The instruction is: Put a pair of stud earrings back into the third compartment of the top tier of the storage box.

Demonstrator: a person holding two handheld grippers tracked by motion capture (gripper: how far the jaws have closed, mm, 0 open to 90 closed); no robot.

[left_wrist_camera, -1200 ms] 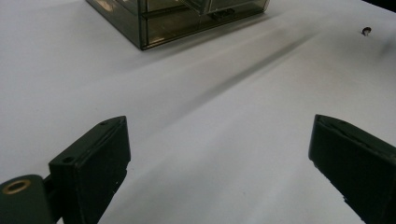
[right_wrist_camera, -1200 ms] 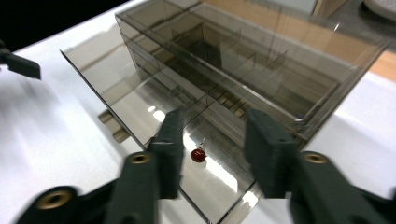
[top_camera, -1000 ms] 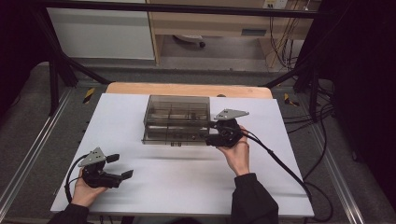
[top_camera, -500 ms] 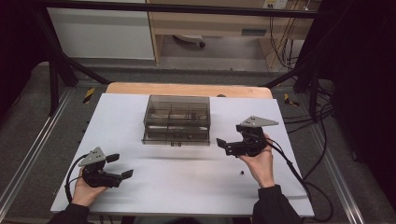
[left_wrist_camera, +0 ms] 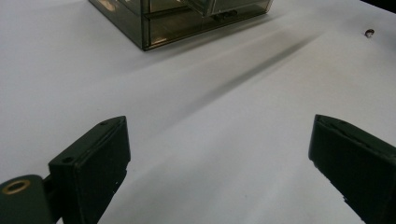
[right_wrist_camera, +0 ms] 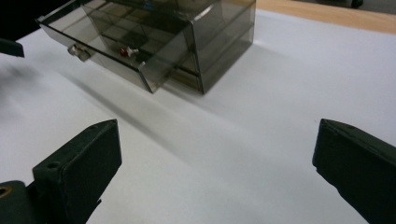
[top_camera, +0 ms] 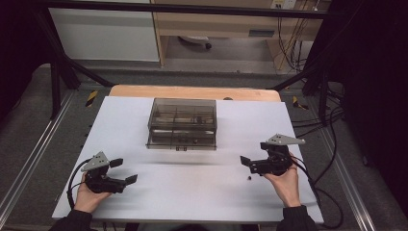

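High view: near the table's front edge the left gripper (top_camera: 124, 172) rests with its jaws spread and empty, as a second ago, while the right gripper (top_camera: 250, 164) has pulled back from the drawer box (top_camera: 182, 123) toward the person, its jaws just opened wide with nothing between them. A small dark bit (top_camera: 248, 178) lies just beside it. Farther off, the box's lower drawer (right_wrist_camera: 109, 49) stands pulled out, so I judge the drawer step done.

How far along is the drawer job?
Done: the box's drawer stands pulled out, a small red-tipped part inside. In hand: nothing; the right gripper's jaws have just been opening, empty; the left gripper is open too. Left, probably: the small dark part on the table, then shutting the drawer.
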